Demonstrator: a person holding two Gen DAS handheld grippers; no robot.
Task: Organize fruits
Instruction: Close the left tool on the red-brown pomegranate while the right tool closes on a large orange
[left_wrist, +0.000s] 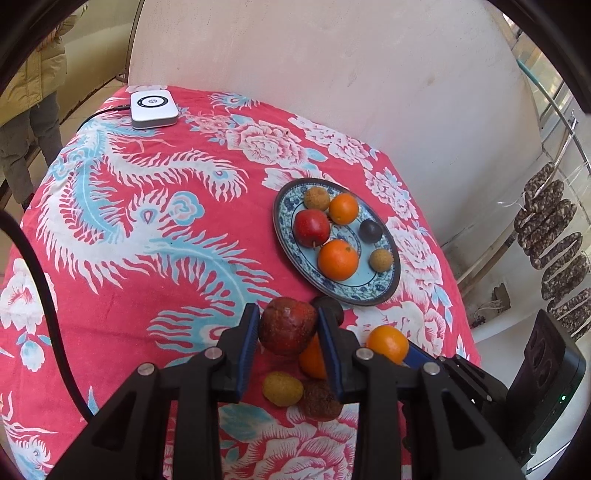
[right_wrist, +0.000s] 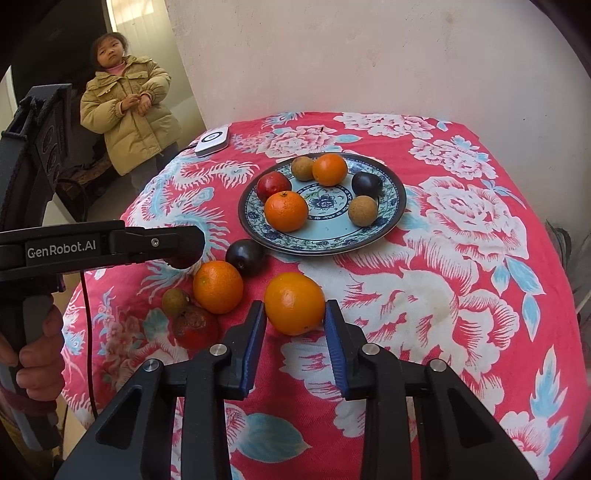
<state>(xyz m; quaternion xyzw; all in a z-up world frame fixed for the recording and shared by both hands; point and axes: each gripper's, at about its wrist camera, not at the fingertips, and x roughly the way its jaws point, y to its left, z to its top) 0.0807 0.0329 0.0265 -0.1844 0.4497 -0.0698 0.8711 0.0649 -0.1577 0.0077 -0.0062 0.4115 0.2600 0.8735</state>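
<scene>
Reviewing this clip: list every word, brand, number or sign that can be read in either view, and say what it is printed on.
"GenRobot.AI": white lettering on the side of the black left gripper, seen in the right wrist view.
The white device at the far edge of the table has a round mark on top; too small to read in either view.
Nothing else legible: the plate bears only a painted pattern.

"GenRobot.AI" stands in white on the left claw (right_wrist: 184, 254) arm.
</scene>
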